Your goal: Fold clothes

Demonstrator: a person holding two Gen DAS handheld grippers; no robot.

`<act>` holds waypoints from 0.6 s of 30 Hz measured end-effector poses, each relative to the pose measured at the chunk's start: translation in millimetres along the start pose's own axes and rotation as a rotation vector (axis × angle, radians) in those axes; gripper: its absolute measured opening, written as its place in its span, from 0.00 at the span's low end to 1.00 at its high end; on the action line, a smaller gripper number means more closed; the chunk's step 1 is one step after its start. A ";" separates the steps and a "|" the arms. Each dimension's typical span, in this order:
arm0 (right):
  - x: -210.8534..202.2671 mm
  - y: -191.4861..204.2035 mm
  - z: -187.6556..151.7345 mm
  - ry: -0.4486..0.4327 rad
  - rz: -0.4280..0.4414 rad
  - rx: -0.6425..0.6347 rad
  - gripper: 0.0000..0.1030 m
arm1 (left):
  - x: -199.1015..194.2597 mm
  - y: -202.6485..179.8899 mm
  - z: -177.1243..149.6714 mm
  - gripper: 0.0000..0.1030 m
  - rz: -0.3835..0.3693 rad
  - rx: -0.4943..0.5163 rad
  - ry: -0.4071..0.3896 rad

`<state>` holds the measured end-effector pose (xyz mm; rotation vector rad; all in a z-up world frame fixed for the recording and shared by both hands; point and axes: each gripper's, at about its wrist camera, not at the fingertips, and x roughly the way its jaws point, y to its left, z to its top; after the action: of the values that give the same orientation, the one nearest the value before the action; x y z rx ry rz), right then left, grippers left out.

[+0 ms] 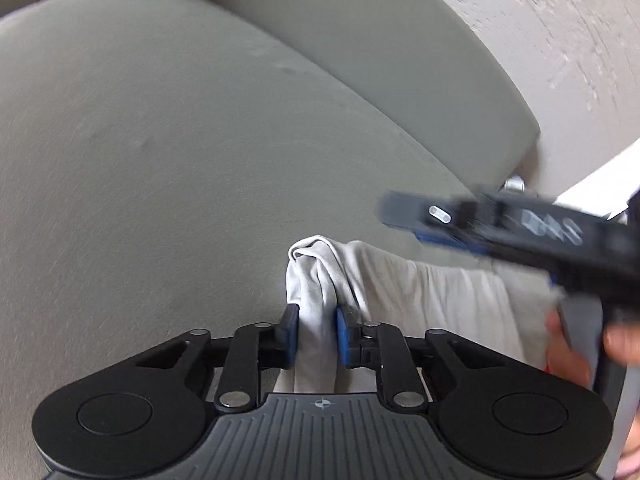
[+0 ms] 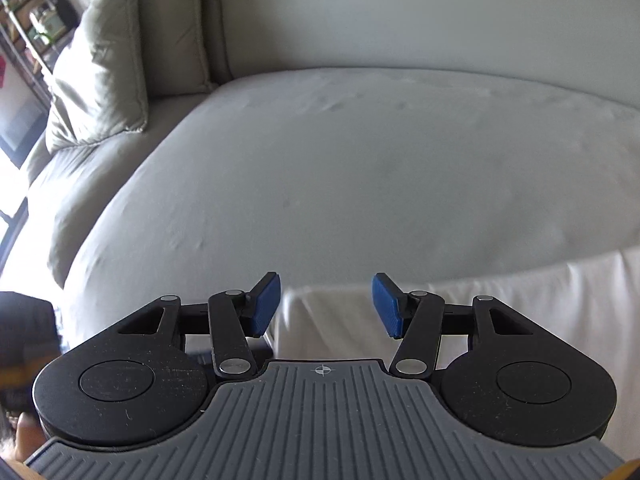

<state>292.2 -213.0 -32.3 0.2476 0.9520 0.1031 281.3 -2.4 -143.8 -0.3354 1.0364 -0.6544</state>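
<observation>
Left wrist view: my left gripper [image 1: 317,330] is pinching a bunched corner of the cloth [image 1: 400,292] between its blue pads [image 1: 343,334]; the fold is poking up just ahead of the fingertips, and the rest is trailing off to my right across the sofa [image 1: 180,152]. I am judging this bite as thin: only a rumpled ridge is sitting between the pads, so a hard pull could be slipping it out, or be dragging up one layer and leaving the other behind. My right gripper [image 1: 500,232] is crossing above the cloth ahead and to my right, blurred, with my hand [image 1: 580,344] behind it; if it is dropping too near, the two tools could be knocking together.

Right wrist view: my right gripper [image 2: 325,304] is standing spread, nothing between its pads [image 2: 265,306]. The cloth [image 2: 520,312] is lying under and to the right of the fingertips, its edge just below them. Closing here, I risk catching sofa [image 2: 340,168] fabric with it, or missing the edge altogether. A cushion [image 2: 100,64] is leaning well off to the far left, shelves [image 2: 24,20] beyond it; neither is blocking me. The seat ahead is lying bare.
</observation>
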 end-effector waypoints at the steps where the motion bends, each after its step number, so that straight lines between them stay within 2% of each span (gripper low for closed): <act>1: 9.4 3.6 2.6 0.017 -0.006 -0.021 0.56 | 1.5 -4.2 -2.1 0.08 0.014 0.034 -0.006; 4: 37.7 9.1 7.0 0.090 -0.012 -0.047 0.53 | 3.0 -8.4 -5.9 0.07 0.038 0.088 -0.027; 7: 58.8 0.5 4.8 0.158 0.001 0.028 0.39 | 4.9 -8.7 -5.1 0.06 0.055 0.069 -0.045; 8: 62.7 -2.6 2.5 0.179 0.029 0.057 0.17 | 4.6 -8.6 -5.8 0.06 0.063 0.063 -0.052; 9: 66.0 -5.3 0.0 0.200 0.065 0.084 0.02 | 4.3 -8.6 -6.6 0.06 0.070 0.058 -0.059; 10: 65.4 -3.5 -3.0 0.198 0.069 0.070 0.02 | 3.5 -9.8 -7.4 0.06 0.079 0.058 -0.068; 14: 50.1 9.6 -7.5 0.101 -0.026 -0.025 0.00 | -12.7 -12.6 -12.0 0.03 0.137 0.004 -0.179; 15: 46.9 10.4 -6.1 0.065 -0.062 -0.029 0.00 | -15.6 -13.1 -13.1 0.03 0.199 0.005 -0.208; 17: 43.7 15.1 -5.2 -0.026 -0.191 -0.071 0.00 | -10.5 -8.9 -12.3 0.07 0.296 0.027 -0.184; 18: 42.9 14.8 -4.3 -0.054 -0.225 -0.079 0.04 | -11.6 -3.3 -11.3 0.07 0.261 -0.010 -0.185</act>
<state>313.8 -189.6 -64.9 0.0693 0.9142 -0.0727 266.4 3.1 -139.6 -0.2579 0.8878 -0.3764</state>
